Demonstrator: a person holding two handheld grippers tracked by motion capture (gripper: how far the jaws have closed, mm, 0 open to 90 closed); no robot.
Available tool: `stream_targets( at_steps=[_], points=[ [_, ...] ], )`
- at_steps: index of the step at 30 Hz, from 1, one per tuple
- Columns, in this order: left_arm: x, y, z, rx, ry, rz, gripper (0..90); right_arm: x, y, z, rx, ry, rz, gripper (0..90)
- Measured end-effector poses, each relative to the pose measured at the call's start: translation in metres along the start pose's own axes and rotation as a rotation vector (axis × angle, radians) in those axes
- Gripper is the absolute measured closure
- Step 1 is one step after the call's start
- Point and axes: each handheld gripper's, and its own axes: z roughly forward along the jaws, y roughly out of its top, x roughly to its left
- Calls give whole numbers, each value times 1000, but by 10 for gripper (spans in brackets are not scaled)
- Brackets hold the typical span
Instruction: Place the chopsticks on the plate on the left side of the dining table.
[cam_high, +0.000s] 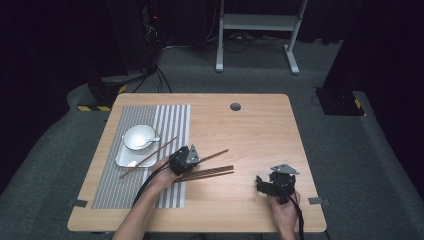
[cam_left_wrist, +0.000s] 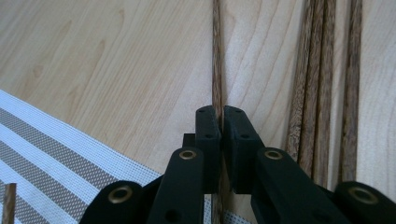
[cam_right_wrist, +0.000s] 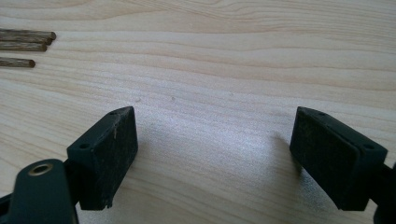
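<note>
The single chopstick (cam_left_wrist: 217, 56) lay on the bare table (cam_high: 260, 130), just right of the striped placemat (cam_high: 170, 115), pinched between the pads of the left gripper (cam_high: 192, 156). We noted the jaws shut down on it, with the stick running straight through the slit between them. In the high view its long axis ran diagonally, the free end (cam_high: 220, 152) pointing right and slightly far, the other end hidden under the gripper. Just near of it lay the bundle of remaining chopsticks (cam_high: 207, 173), roughly parallel, apart from it. Risk, in our judgement: the grip sat at one spot on a thin, round stick, so on lifting it could pivot or roll out of the pads; a low sweep could also knock the bundle. Another chopstick (cam_high: 147, 158) leaned across the white dish (cam_high: 124, 158) beside the bowl (cam_high: 138, 137) on the placemat. The right gripper (cam_high: 272, 184) rested near the right edge, jaws wide apart, holding nothing.
</note>
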Motion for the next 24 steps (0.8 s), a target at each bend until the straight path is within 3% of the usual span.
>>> stream_targets(
  at_steps=[5, 10, 24],
  points=[
    [2, 1, -6, -14, 8, -17, 848, 0, 0, 0, 0, 0, 0, 147],
    [1, 2, -7, 1, 21, 1, 848, 0, 0, 0, 0, 0, 0, 147],
    [1, 3, -9, 2, 14, -8, 847, 0, 0, 0, 0, 0, 0, 147]
  ],
)
